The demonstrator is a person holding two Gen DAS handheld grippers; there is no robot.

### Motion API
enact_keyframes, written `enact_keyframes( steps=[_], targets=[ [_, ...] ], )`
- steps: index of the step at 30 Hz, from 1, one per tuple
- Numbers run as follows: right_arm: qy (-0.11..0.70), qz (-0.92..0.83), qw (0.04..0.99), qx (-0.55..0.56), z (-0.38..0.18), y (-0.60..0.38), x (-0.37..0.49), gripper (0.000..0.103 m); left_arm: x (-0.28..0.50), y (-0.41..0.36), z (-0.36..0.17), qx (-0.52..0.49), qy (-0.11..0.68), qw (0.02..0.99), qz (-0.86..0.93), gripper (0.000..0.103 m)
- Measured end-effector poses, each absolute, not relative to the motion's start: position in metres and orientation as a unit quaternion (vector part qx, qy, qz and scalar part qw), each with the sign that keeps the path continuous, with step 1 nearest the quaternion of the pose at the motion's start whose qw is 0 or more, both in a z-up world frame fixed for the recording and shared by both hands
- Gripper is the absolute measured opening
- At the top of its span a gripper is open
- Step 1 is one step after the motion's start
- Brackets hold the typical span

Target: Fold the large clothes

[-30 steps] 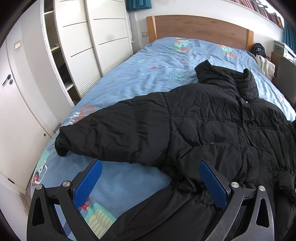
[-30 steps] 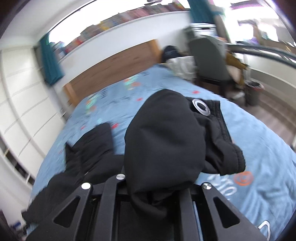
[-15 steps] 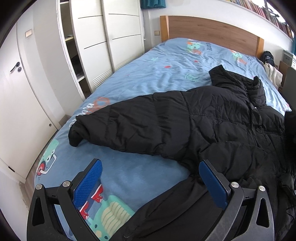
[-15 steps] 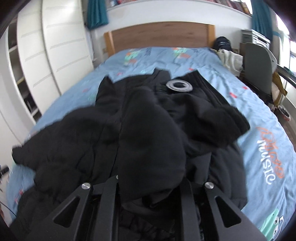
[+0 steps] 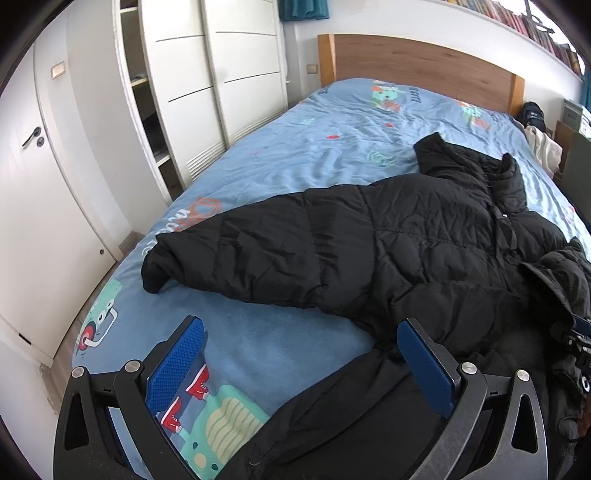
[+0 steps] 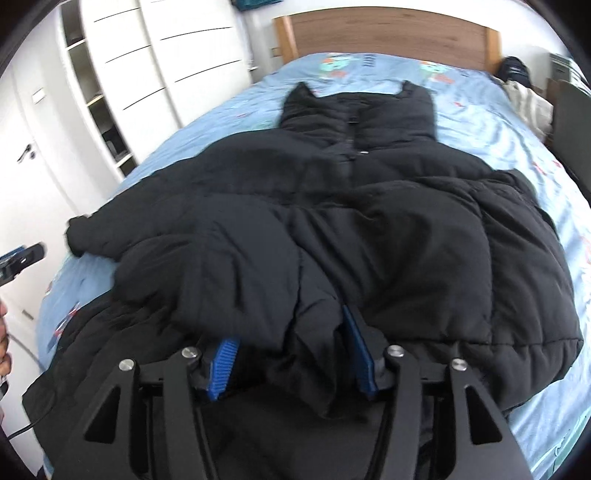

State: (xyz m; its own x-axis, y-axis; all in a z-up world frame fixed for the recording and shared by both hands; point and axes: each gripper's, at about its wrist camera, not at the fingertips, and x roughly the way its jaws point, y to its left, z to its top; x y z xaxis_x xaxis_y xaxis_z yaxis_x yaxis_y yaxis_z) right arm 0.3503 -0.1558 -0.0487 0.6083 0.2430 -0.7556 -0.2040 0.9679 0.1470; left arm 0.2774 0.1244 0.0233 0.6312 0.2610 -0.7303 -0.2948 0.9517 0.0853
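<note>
Two blue-padded fingers of the left gripper (image 5: 299,356) stand spread wide in the left wrist view, with nothing pinched between them. Under and ahead of it lies the black puffer jacket (image 5: 388,251), spread on the blue printed bedspread (image 5: 314,155); its hem runs beneath the right-hand finger, and one sleeve (image 5: 207,254) stretches out ahead and to the left, the cuff resting on the cover. White wardrobe doors (image 5: 221,85) stand off to the far left, and a wooden headboard (image 5: 417,62) lies far ahead.

From the right wrist view, the right gripper (image 6: 291,354) has its jaws opening; a fold of the jacket (image 6: 369,229) sits bunched between the blue pads, which seem to have let go of it, though the frame is a little blurred. Straight ahead the jacket lies front up, collar pointing toward the headboard (image 6: 388,33), with the other sleeve folded across the body just in front of the fingers. At the far left edge the tip of the left gripper (image 6: 22,258) shows
</note>
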Motion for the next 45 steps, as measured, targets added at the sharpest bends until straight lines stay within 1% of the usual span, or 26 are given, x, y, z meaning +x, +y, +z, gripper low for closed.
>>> enact_keyframes(
  steps=[9, 15, 19, 22, 27, 30, 33, 39, 45],
  targets=[
    [0.405, 0.166, 0.899, 0.020, -0.004, -0.174, 0.324, 0.057, 0.301, 0.060, 0.025, -0.012, 0.412, 0.906, 0.090, 0.102],
    [0.381, 0.091, 0.920, 0.015, 0.019, -0.237, 0.328, 0.057, 0.340, -0.007, 0.016, 0.004, 0.428, 0.903, 0.028, 0.102],
    [0.380, 0.027, 0.924, 0.022, 0.014, -0.282, 0.344, 0.057, 0.368, -0.054, 0.006, 0.002, 0.440, 0.898, -0.016, 0.102],
    [0.391, 0.014, 0.920, 0.033, -0.002, -0.301, 0.358, 0.057, 0.385, -0.086, -0.007, -0.002, 0.452, 0.891, -0.047, 0.102],
    [0.410, 0.017, 0.911, 0.046, -0.035, -0.307, 0.370, 0.057, 0.413, -0.122, -0.050, -0.006, 0.490, 0.869, -0.072, 0.102],
    [0.417, 0.018, 0.907, 0.052, -0.050, -0.311, 0.371, 0.057, 0.421, -0.121, -0.075, -0.018, 0.510, 0.857, -0.064, 0.103],
    [0.423, 0.014, 0.905, 0.048, -0.059, -0.315, 0.369, 0.057, 0.418, -0.112, -0.082, -0.031, 0.514, 0.855, -0.068, 0.103],
    [0.433, -0.028, 0.900, 0.050, -0.055, -0.323, 0.356, 0.057, 0.398, -0.088, -0.066, -0.028, 0.512, 0.855, -0.077, 0.103],
    [0.446, -0.073, 0.891, 0.038, -0.035, -0.313, 0.334, 0.057, 0.375, -0.039, -0.039, -0.020, 0.497, 0.866, -0.052, 0.103]
  ],
)
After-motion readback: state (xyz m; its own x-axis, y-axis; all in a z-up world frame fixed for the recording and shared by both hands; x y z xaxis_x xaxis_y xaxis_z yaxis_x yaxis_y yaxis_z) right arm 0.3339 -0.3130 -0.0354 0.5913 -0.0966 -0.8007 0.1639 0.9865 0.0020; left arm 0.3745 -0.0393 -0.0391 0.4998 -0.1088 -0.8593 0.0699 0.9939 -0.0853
